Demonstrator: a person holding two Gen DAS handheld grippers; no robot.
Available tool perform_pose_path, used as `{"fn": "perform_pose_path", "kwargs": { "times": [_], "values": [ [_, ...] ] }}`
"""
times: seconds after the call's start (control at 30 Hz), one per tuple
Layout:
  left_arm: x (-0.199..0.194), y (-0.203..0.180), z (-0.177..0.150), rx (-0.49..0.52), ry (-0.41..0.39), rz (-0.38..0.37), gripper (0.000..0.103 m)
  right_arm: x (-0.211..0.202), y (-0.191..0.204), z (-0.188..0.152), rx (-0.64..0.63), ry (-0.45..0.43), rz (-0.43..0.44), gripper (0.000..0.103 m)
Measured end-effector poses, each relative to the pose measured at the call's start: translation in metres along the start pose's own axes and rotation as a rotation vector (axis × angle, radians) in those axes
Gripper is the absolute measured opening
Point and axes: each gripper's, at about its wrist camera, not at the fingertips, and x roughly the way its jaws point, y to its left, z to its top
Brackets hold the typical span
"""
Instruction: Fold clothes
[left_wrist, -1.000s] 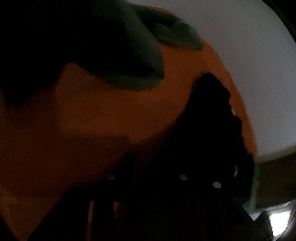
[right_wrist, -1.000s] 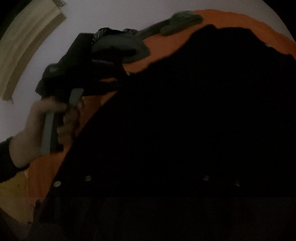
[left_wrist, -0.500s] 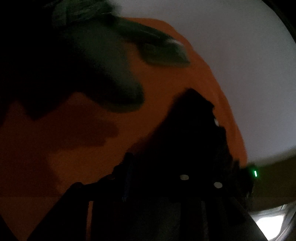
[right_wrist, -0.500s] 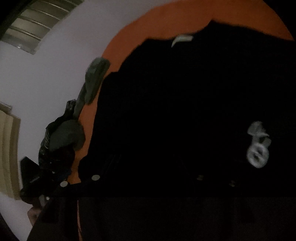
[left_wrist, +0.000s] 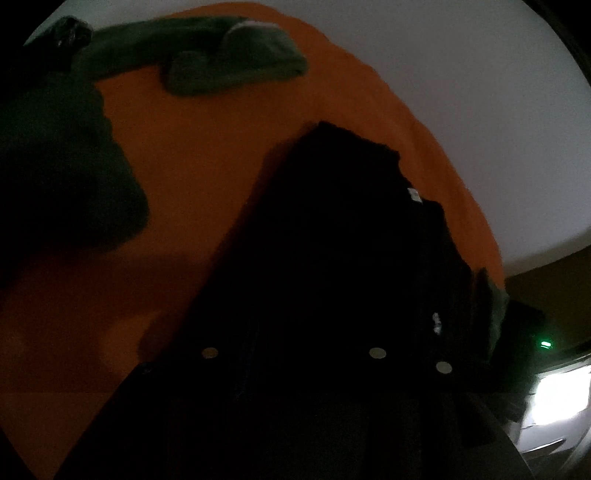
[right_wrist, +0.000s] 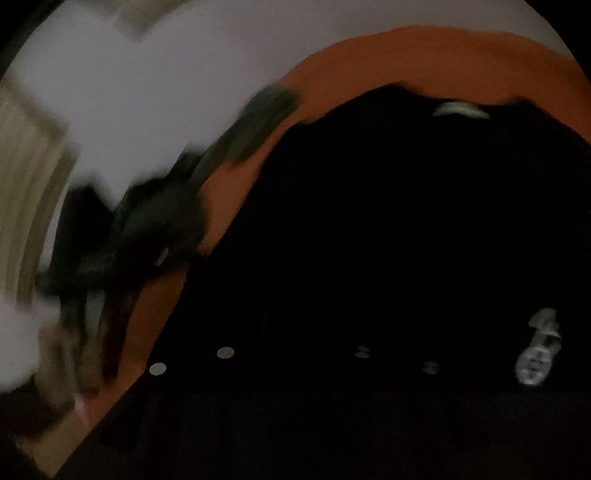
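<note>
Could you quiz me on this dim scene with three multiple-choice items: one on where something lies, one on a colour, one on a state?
1. Where is the black garment?
A. hanging on a wall
B. spread on the orange cloth
C. in a basket

2. What colour is the garment at the cloth's far edge?
A. dull green
B. red
C. yellow

3. Which part of the black garment shows?
A. white neck label at its far edge
B. a zip
C. a hood

Answers: 1 B, orange borders it on all visible sides; 2 A, the left view shows it green; 3 A, the pale label is plain in the right view.
</note>
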Motion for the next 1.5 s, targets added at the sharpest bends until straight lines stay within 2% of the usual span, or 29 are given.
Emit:
{"fn": "perform_pose_path", "kwargs": {
  "times": [0.03,0.07,0.1,0.13,0.2,0.23,0.3,0.37,0.4,0.43,0.47,0.53,0.67,0.73,0.8,0.83,0.87,0.93,1.0,1.1,1.17,1.23,1.33,1.4,1.5],
  "values": [
    [-0.004,-0.003,-0.003,0.012,-0.007,-0.011,0.041,0.004,-0.001,-0.002,-0.039,0.023,-0.046,0.027],
    [-0.009,-0.005,-0.005,0.031,-0.01,-0.019,0.041,0.008,-0.002,-0.006,-0.044,0.059,-0.021,0.028],
    [-0.009,-0.012,-0.004,0.066,-0.005,-0.037,0.041,0.012,-0.003,-0.009,-0.044,0.097,0.013,0.038],
    [-0.008,-0.017,-0.003,0.093,0.006,-0.057,0.043,0.017,-0.004,-0.013,-0.043,0.135,0.046,0.055],
    [0.001,-0.029,0.001,0.139,0.019,-0.064,0.052,0.014,-0.002,-0.015,-0.019,0.104,0.084,0.063],
    [0.009,-0.037,0.005,0.157,0.026,-0.035,0.054,0.012,-0.001,-0.014,-0.04,0.086,0.056,0.063],
    [0.016,-0.039,0.006,0.156,0.048,-0.026,0.054,0.008,0.007,-0.013,-0.109,0.037,-0.009,0.063],
    [0.024,-0.041,0.007,0.156,0.07,-0.017,0.054,0.013,0.019,-0.014,-0.22,0.031,-0.11,0.046],
    [0.026,-0.041,0.004,0.169,0.076,0.008,0.054,0.017,0.024,-0.017,-0.284,0.037,-0.177,0.023],
    [0.027,-0.041,0.001,0.181,0.083,0.034,0.054,0.022,0.03,-0.019,-0.348,0.043,-0.245,0.005],
    [0.028,-0.04,-0.003,0.198,0.087,0.058,0.054,0.017,0.034,-0.02,-0.381,0.012,-0.289,0.002],
    [0.021,-0.033,-0.018,0.221,0.075,0.075,0.053,0.007,0.044,-0.023,-0.44,-0.057,-0.371,0.002],
    [0.006,-0.02,-0.048,0.265,0.052,0.11,0.053,-0.027,0.076,-0.04,-0.654,-0.284,-0.427,0.003],
    [0.012,-0.003,-0.063,0.255,0.107,0.162,0.053,0.001,0.072,-0.05,-0.771,-0.112,-0.507,0.006],
    [0.011,0.013,-0.069,0.224,0.118,0.146,0.053,0.011,0.052,-0.052,-0.726,-0.011,-0.528,0.006],
    [0.007,0.02,-0.07,0.204,0.111,0.128,0.053,0.012,0.039,-0.051,-0.673,0.029,-0.527,0.007],
    [0.003,0.023,-0.069,0.195,0.107,0.123,0.053,0.003,0.025,-0.046,-0.582,0.024,-0.509,0.008],
    [-0.004,0.03,-0.067,0.173,0.105,0.116,0.053,-0.017,-0.004,-0.036,-0.391,0.002,-0.468,0.024],
    [-0.009,0.034,-0.064,0.141,0.112,0.089,0.053,-0.038,-0.021,-0.023,-0.268,-0.033,-0.417,0.032],
    [-0.025,0.035,-0.058,0.098,0.068,0.024,0.053,-0.056,-0.035,-0.001,-0.125,-0.106,-0.321,0.034],
    [-0.037,0.031,-0.049,0.084,0.02,-0.026,0.053,-0.05,-0.041,0.015,0.007,-0.095,-0.138,0.034],
    [-0.04,0.026,-0.034,0.077,-0.025,-0.011,0.054,-0.035,-0.042,0.026,0.095,-0.085,-0.008,0.034],
    [-0.022,0.028,-0.019,0.038,-0.022,-0.005,0.054,0.001,-0.018,0.037,0.087,-0.053,0.046,0.034],
    [-0.003,0.027,-0.01,0.023,-0.012,-0.014,0.053,0.013,-0.006,0.052,0.053,-0.044,0.031,0.034],
    [0.029,0.031,-0.01,0.073,0.068,0.137,0.053,0.031,0.012,0.076,0.002,-0.031,0.005,0.034]
  ]
}}
